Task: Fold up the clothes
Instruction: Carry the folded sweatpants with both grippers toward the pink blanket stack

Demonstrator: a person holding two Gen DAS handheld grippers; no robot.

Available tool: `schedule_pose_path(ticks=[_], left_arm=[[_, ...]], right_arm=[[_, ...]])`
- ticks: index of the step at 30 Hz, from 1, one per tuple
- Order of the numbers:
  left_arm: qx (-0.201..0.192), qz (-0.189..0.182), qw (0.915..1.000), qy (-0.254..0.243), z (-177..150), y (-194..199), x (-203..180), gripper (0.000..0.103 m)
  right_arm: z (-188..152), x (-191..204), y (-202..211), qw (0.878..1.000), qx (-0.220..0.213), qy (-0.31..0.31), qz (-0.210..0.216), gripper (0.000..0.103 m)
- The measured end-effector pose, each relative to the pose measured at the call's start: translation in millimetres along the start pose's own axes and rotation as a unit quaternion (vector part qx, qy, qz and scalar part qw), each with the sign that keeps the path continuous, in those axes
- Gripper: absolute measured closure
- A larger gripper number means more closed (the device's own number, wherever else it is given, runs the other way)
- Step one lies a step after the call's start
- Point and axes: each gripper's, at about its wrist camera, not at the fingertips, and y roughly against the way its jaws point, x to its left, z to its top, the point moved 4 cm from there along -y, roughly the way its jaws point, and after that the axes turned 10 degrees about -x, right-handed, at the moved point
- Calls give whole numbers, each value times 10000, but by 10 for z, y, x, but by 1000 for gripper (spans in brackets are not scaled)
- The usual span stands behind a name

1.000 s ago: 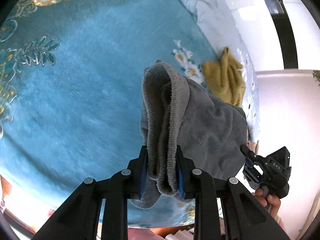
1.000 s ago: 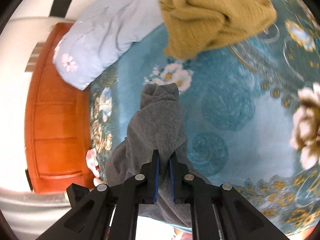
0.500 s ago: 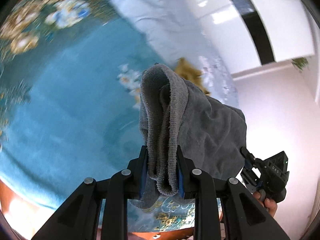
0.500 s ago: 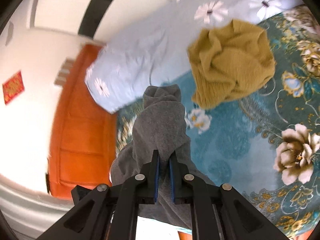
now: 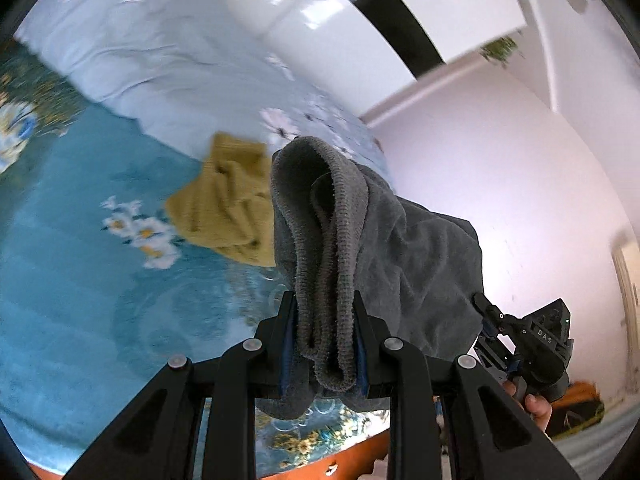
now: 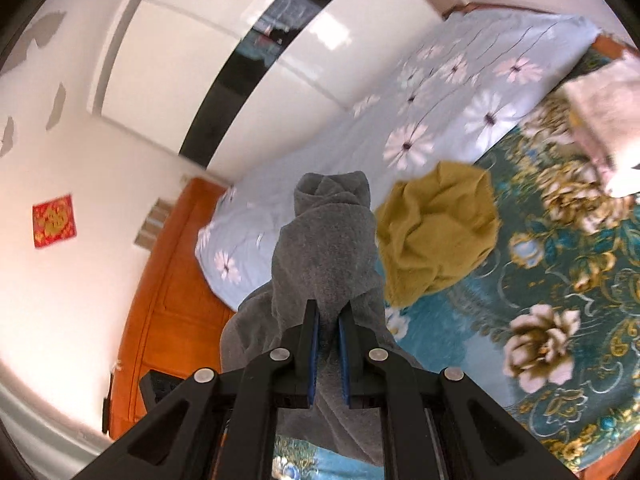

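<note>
A grey knitted garment (image 5: 384, 240) hangs in the air between both grippers, above the bed. My left gripper (image 5: 324, 316) is shut on a thick bunched ribbed edge of it. My right gripper (image 6: 328, 322) is shut on another part of the grey garment (image 6: 324, 248), which drapes over its fingers and down to the left. In the left wrist view the right gripper's black body (image 5: 528, 344) shows at the lower right, held by a hand (image 5: 536, 404). A crumpled mustard-yellow garment (image 6: 436, 232) lies on the bed beyond, also the mustard-yellow garment (image 5: 228, 204) in the left view.
The bed carries a teal floral blanket (image 6: 540, 320) and a pale blue flowered duvet (image 6: 452, 112) along the far side. An orange wooden bed end (image 6: 168, 312) stands at the left. A white wardrobe (image 6: 208, 60) with a dark strip rises behind. A pale folded cloth (image 6: 604, 108) lies at the upper right.
Both grippers have risen with the grey garment still gripped, lifting it off the bed. The views have tipped up, so the wall, wardrobe and duvet now fill more of each frame.
</note>
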Motion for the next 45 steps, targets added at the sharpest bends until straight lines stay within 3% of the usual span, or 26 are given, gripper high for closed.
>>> schedule_pose_path(ticks=[5, 12, 17, 29, 37, 45], left_arm=[[284, -270, 9983, -443, -59, -328, -517, 78], [649, -370, 9930, -919, -353, -1050, -1230, 78], [679, -271, 9907, -1144, -559, -1765, -1823, 78], [1175, 132, 9891, -877, -1103, -3678, -3218, 78], [1652, 408, 9783, -1186, -1191, -4627, -3786, 78], [2041, 599, 9682, -1316, -1195, -5458, -3925, 78]], right_arm=[[227, -228, 442, 9990, -422, -138, -79, 93], [683, -876, 838, 9962, -748, -427, -104, 93], [1260, -1542, 932, 9962, -688, -534, -1, 93], [2738, -3271, 1261, 9936, -539, -994, -80, 93], [3313, -4110, 1248, 9881, -607, -1396, -211, 93], [3740, -4678, 968, 9840, -543, -1644, -421, 93]])
